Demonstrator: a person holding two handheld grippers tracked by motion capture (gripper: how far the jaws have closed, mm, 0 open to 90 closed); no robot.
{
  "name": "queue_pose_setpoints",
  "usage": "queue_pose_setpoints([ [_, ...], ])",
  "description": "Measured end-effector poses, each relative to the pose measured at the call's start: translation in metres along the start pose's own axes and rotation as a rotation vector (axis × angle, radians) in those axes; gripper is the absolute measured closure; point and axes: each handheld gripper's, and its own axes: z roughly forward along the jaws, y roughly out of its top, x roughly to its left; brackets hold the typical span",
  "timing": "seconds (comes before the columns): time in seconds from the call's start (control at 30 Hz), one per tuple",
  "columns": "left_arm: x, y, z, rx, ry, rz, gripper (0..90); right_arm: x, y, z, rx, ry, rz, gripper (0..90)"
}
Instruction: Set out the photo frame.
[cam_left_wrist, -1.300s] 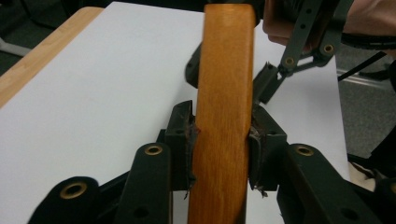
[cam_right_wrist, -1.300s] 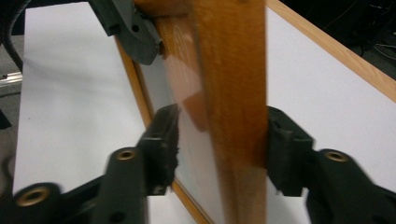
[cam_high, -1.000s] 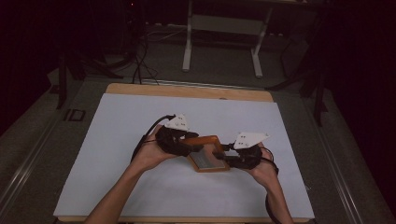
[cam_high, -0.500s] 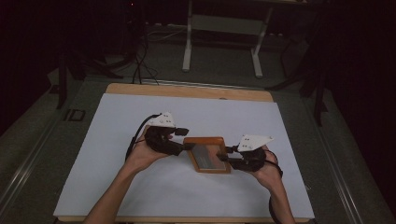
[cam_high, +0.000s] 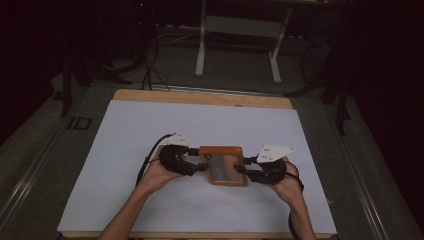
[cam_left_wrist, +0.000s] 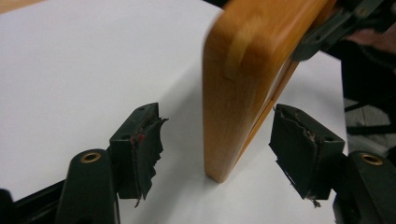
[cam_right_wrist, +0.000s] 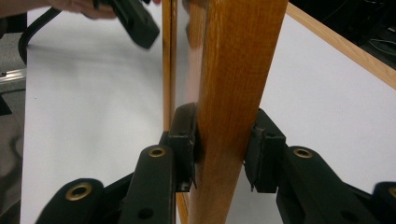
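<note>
Wooden frame (cam_high: 223, 165) with a glass-like face sits just past six o'clock of the white table (cam_high: 125, 145)'s middle; right gripper (cam_right_wrist: 219, 149) clamps its three-o'clock edge, left gripper (cam_left_wrist: 217, 140) gapes wide around the nine-o'clock edge, touching nothing; closing there looks next, likely for a two-handed lift.

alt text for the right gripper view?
The right tool is clamped on the edge of a wooden frame, one black jaw pressed to each side. White table surface lies behind, with the left tool dark at top left.
</note>
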Motion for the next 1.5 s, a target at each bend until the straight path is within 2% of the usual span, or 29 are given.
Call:
queue_pose_setpoints([
  [0.13,-0.004,-0.002,0.016,0.021,-0.012,0.022,35.6,0.000,-0.001,0.000,-0.002,0.000,0.003,67.1],
  [0.33,-0.005,-0.003,0.027,0.018,-0.039,0.036,36.4,-0.001,-0.002,-0.001,-0.002,0.002,0.003,67.1],
  [0.47,-0.007,-0.003,0.032,0.025,-0.039,0.049,38.6,-0.001,-0.002,-0.001,-0.005,0.003,0.003,67.1],
  [0.57,-0.008,-0.003,0.033,0.030,-0.039,0.054,45.8,-0.001,-0.003,-0.001,-0.004,0.003,0.005,67.1],
  [0.6,-0.009,-0.003,0.034,0.028,-0.032,0.058,45.8,-0.001,-0.003,-0.001,-0.003,0.003,0.005,67.1],
  [0.63,-0.010,-0.002,0.034,0.028,-0.026,0.063,52.7,-0.002,-0.003,-0.001,-0.002,0.003,0.006,67.0],
  [0.87,-0.016,-0.001,0.033,0.041,-0.013,0.098,59.1,-0.004,-0.006,-0.003,0.009,0.007,0.017,65.5],
  [0.9,-0.018,0.000,0.033,0.043,-0.006,0.113,59.7,-0.005,-0.008,-0.004,0.009,0.013,0.025,65.0],
  [1.0,-0.019,0.000,0.033,0.043,-0.006,0.119,60.3,-0.006,-0.010,-0.004,0.005,0.019,0.029,65.0],
  [1.3,-0.021,0.000,0.030,0.039,0.000,0.104,60.6,-0.007,-0.010,-0.004,0.000,0.026,0.034,64.7],
  [1.5,-0.022,0.001,0.026,0.024,-0.004,0.097,61.3,-0.007,-0.008,-0.006,-0.022,0.033,0.047,64.3],
])
